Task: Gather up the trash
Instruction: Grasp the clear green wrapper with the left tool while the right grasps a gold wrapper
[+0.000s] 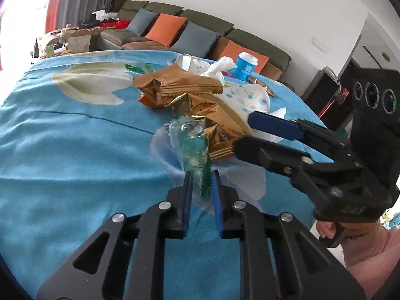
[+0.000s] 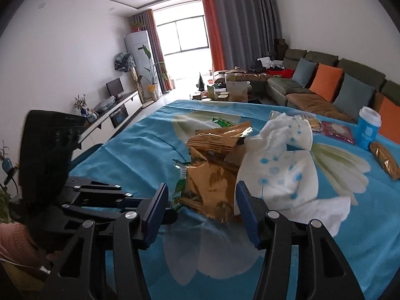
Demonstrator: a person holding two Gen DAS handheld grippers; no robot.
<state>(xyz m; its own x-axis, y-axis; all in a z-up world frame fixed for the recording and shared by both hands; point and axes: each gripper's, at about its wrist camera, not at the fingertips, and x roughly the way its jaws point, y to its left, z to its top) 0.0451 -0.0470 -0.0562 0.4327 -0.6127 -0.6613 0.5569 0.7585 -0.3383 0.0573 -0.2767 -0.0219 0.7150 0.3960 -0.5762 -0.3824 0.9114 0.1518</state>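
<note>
1. right gripper (image 2: 202, 208) fingers stand wide apart, framing a crumpled gold wrapper (image 2: 212, 187) on the blue flowered cloth (image 2: 130, 157).
2. a green wrapper (image 2: 181, 187) peeks from the gold one's left side.
3. white dotted paper (image 2: 280, 170) lies just right of the pile.
4. left gripper (image 2: 172, 215) reaches in from the left.
5. a blue cup (image 2: 368, 127) stands far right.

Bright daylight from the blown-out window (image 2: 186, 35); fisheye-bent edges.

Black grippers, blue-padded fingers (image 1: 188, 195), silver screws, pink knitted sleeve (image 1: 367, 247)
</note>
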